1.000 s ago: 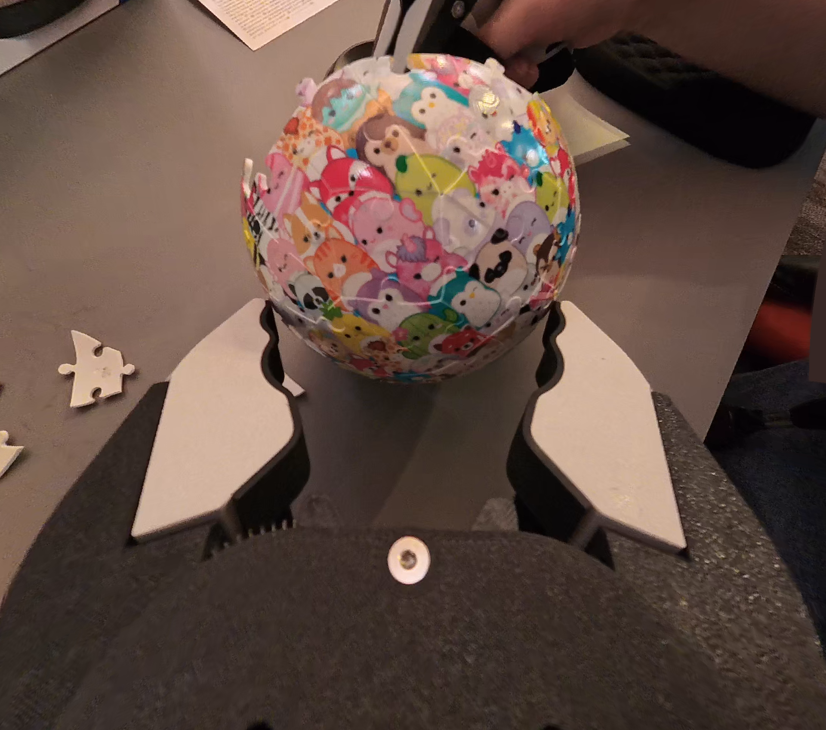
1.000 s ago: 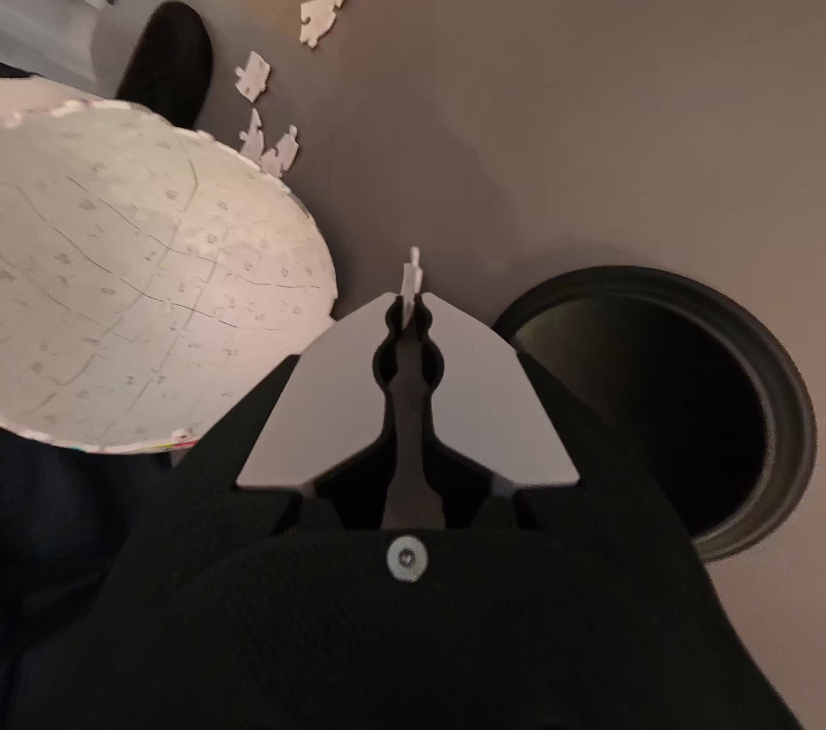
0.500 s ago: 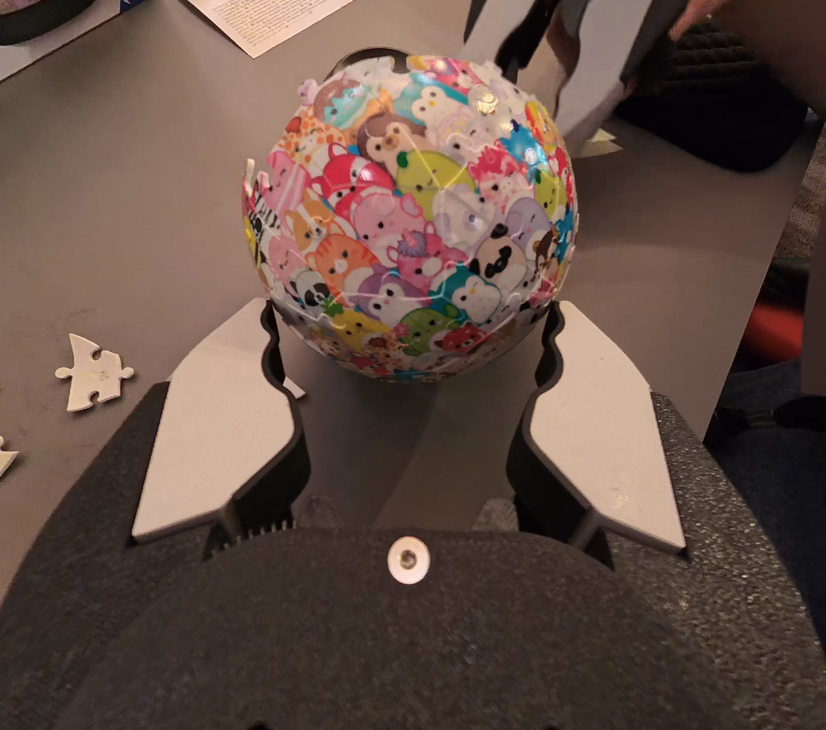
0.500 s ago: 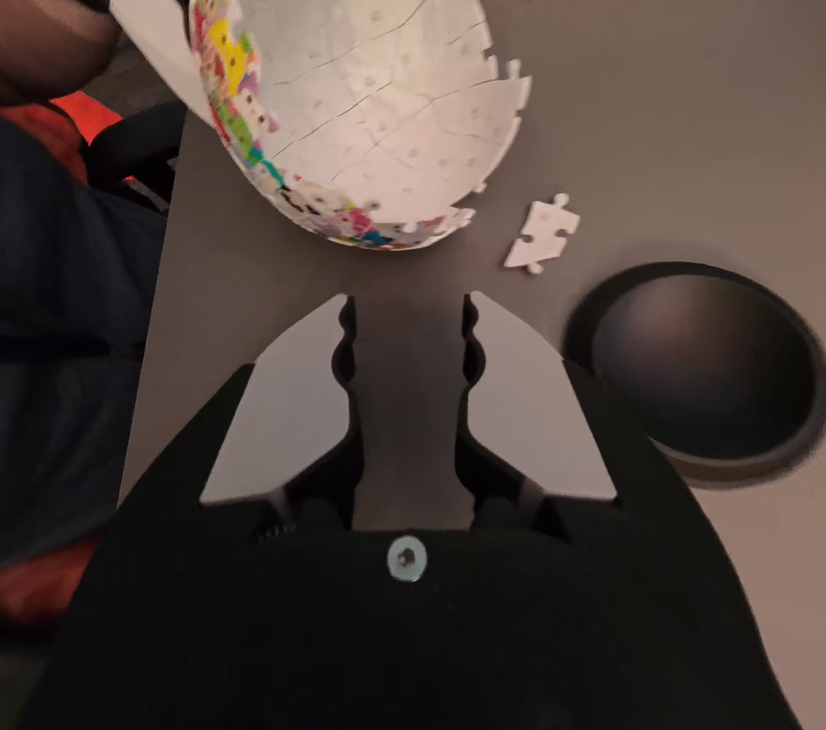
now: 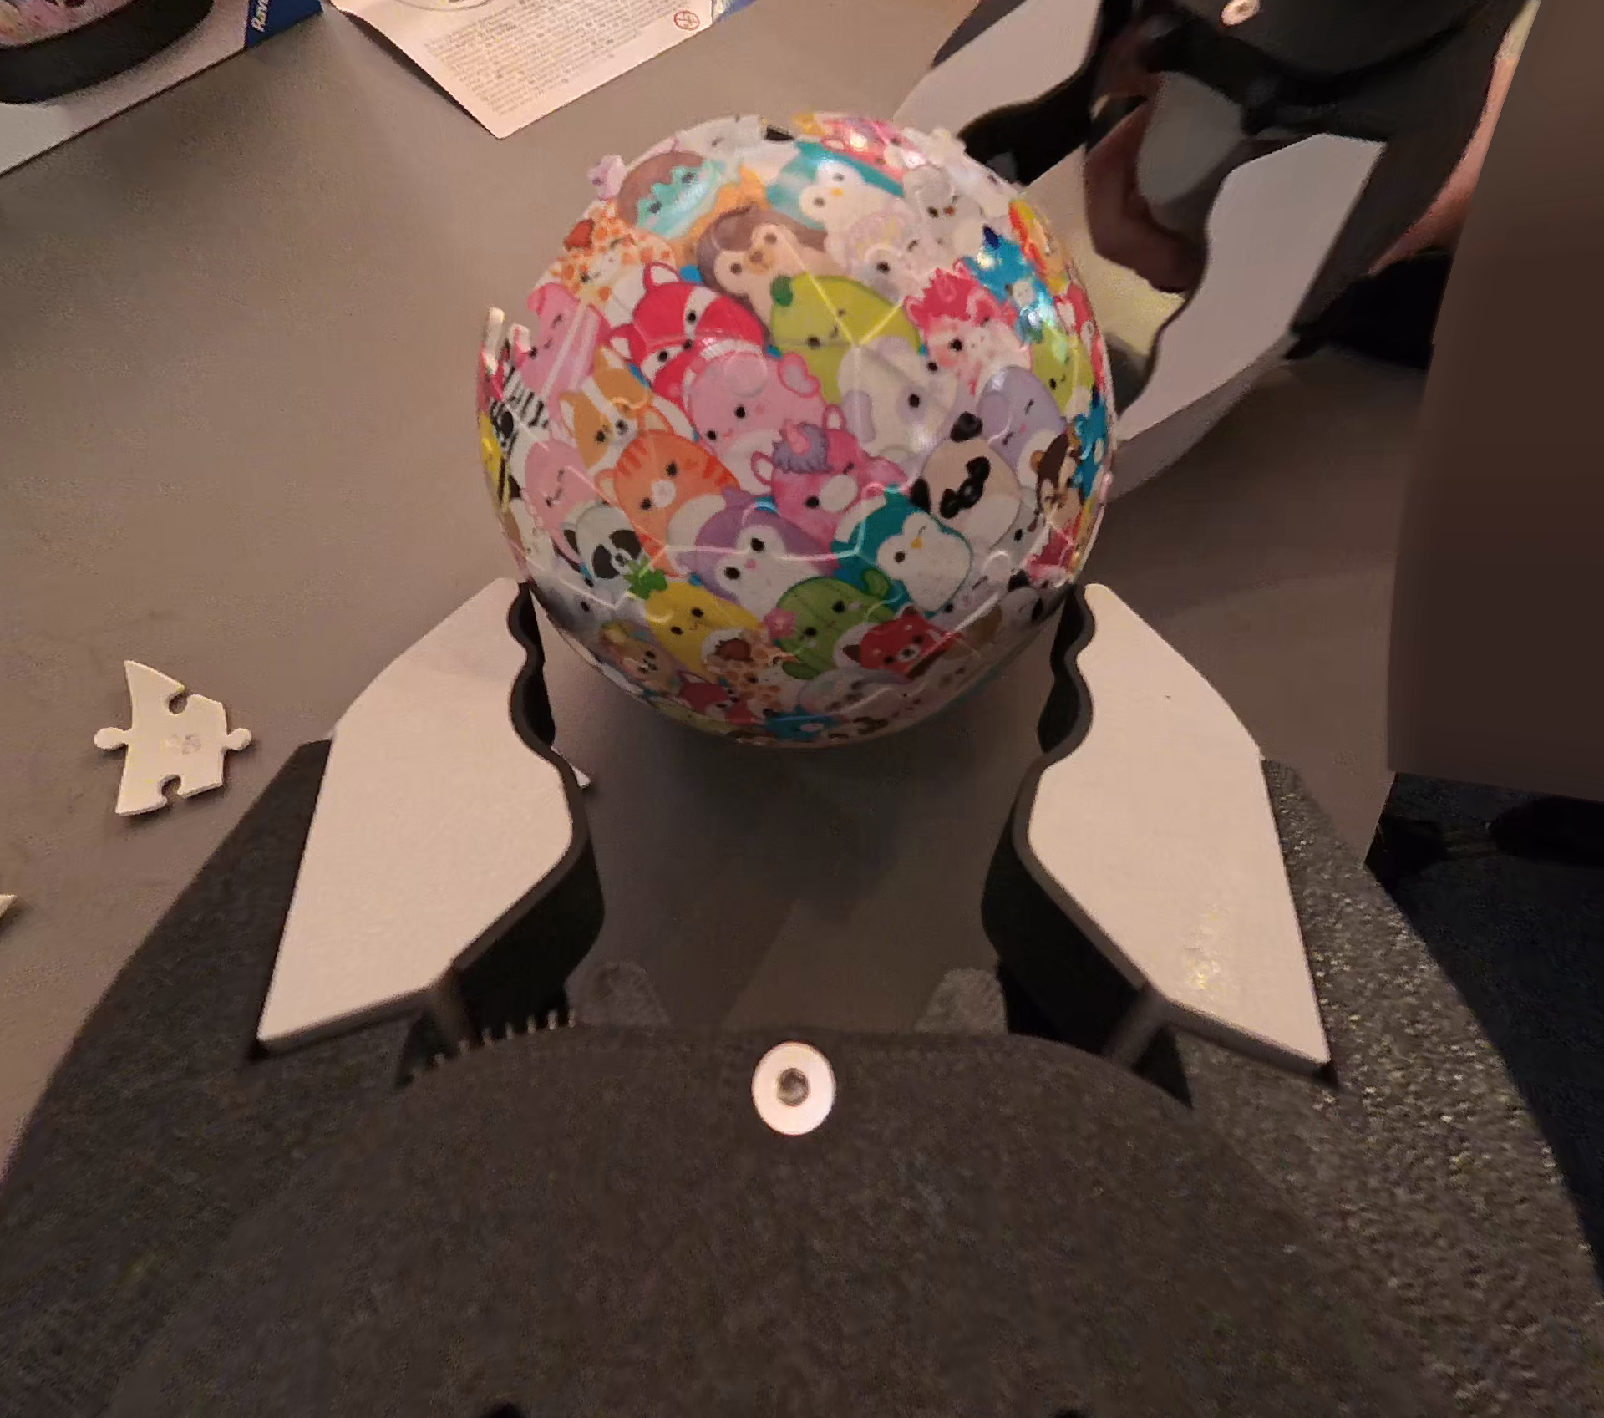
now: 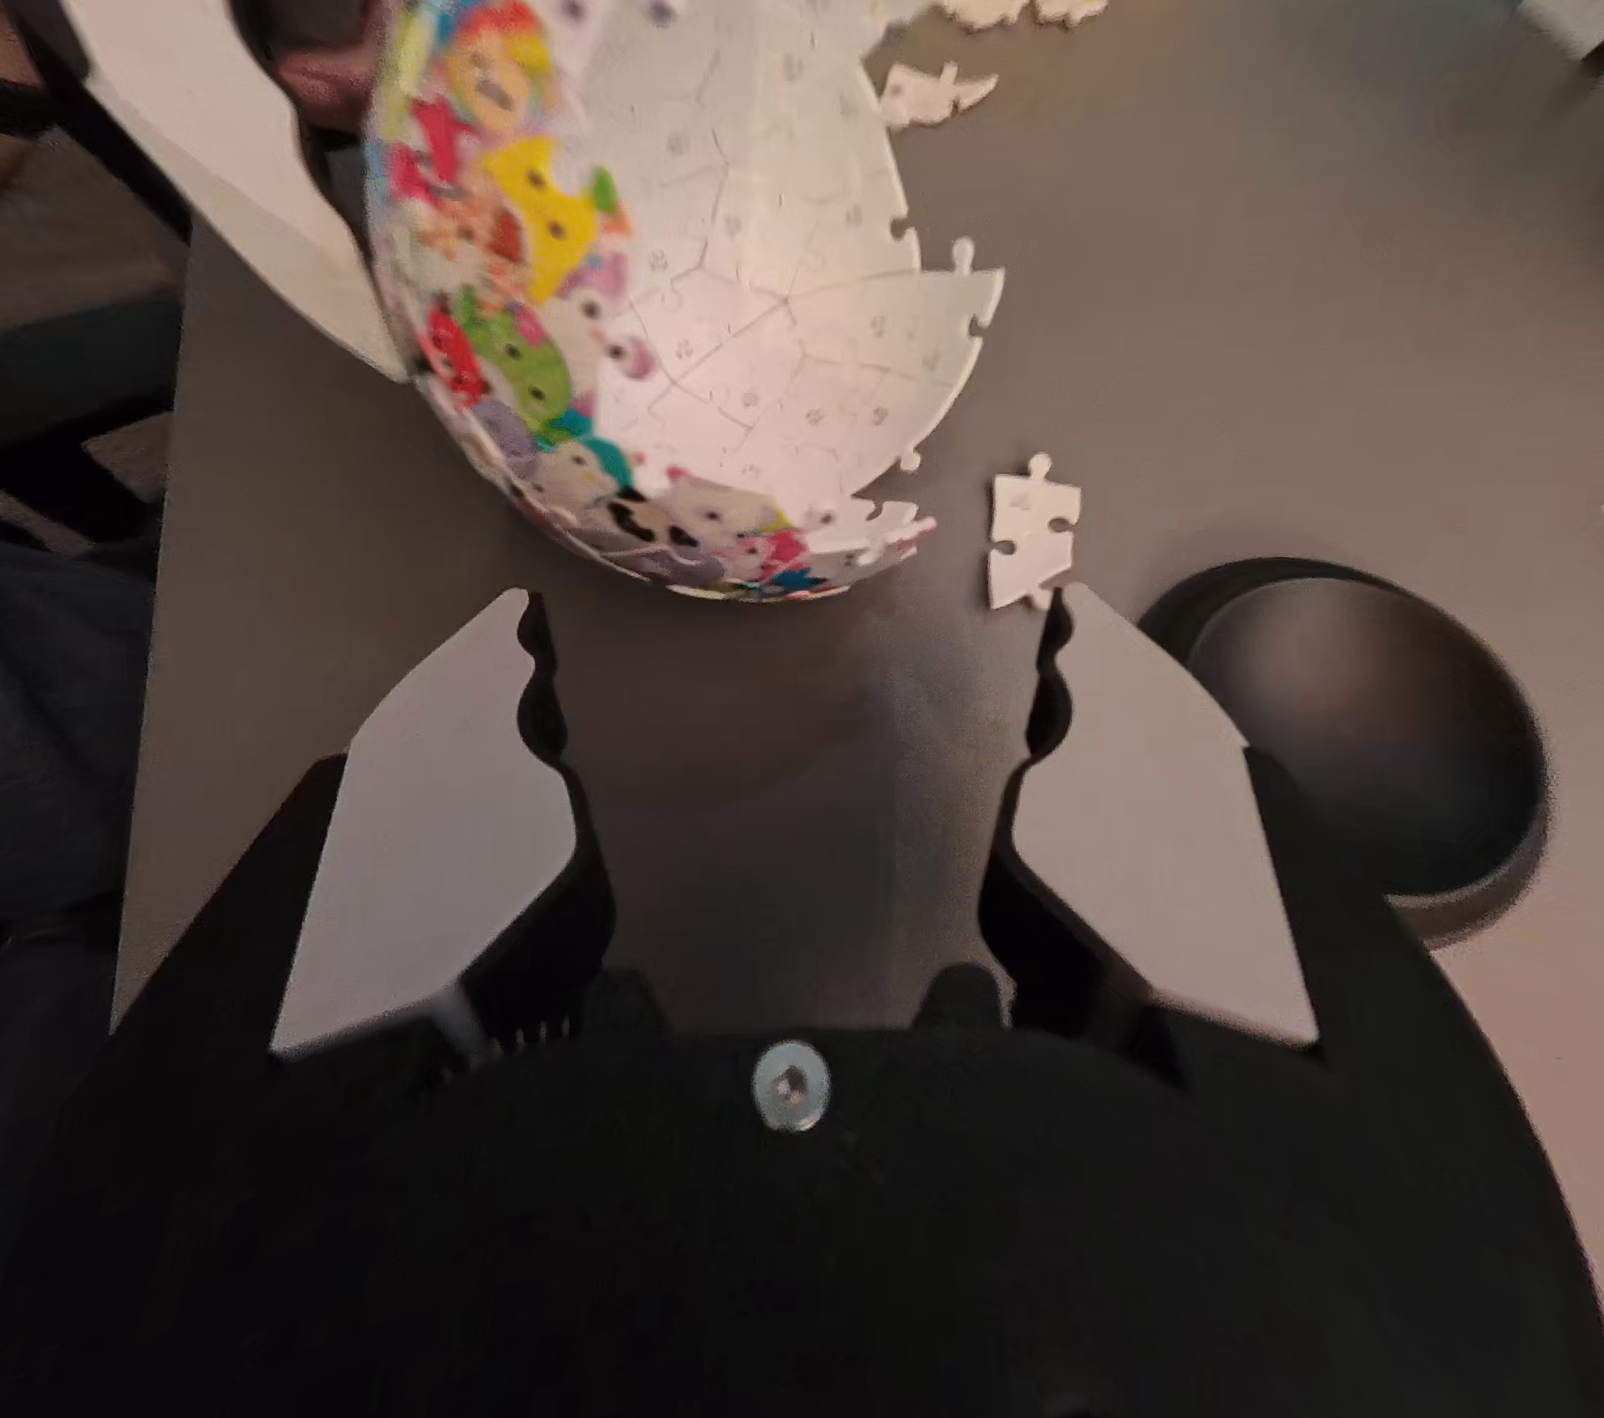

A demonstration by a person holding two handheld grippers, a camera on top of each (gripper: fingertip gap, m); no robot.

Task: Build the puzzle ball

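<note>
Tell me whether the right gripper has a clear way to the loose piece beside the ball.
Probably yes: the right gripper is open, and the loose piece lies on bare table just off its right fingertip.

Counter: flat matte grey counter, its edge falling away on one side
Light: warm and dim, soft shadows
Beyond the edge: dark, indistinct

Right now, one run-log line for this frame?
left gripper: open, straddling colourful half-built puzzle ball | right gripper: open, empty | loose white puzzle piece on grey table beside its tip
</note>
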